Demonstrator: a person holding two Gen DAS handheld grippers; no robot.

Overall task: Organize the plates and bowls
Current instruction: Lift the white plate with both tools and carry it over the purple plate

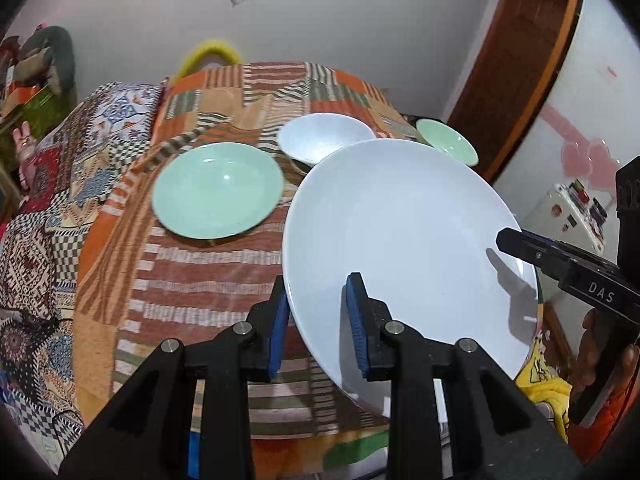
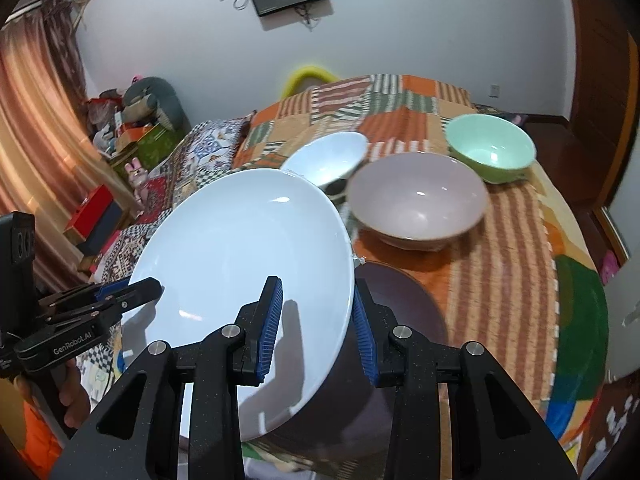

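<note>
1. The large white plate (image 1: pixel 404 240) was in the air above the patterned blanket (image 1: pixel 192 272), tilted, and carried by both tongs at the same time.
2. The left gripper (image 1: pixel 318 320) was closed to a narrow gap on the plate's near-left rim, one blue pad above the rim and one under it. The right gripper (image 2: pixel 316 328) held the opposite rim in the same way, so each one had hold of the plate and nothing else.
3. Under the plate's right side lay a dark brown plate (image 2: pixel 400 312); whether the two touched I cannot tell.
4. Further out stood the green plate (image 1: pixel 218 190), the white bowl (image 2: pixel 326 156), the pinkish bowl (image 2: pixel 418 204) and the green bowl (image 2: pixel 490 152), all apart from each other on the blanket.
5. I judge the step in hand was the transport of the white plate toward a stack of plates.
6. The next move called for both hands travelling together, keeping the plate level, lowering it centred on another plate, and opening only after it rested.
</note>
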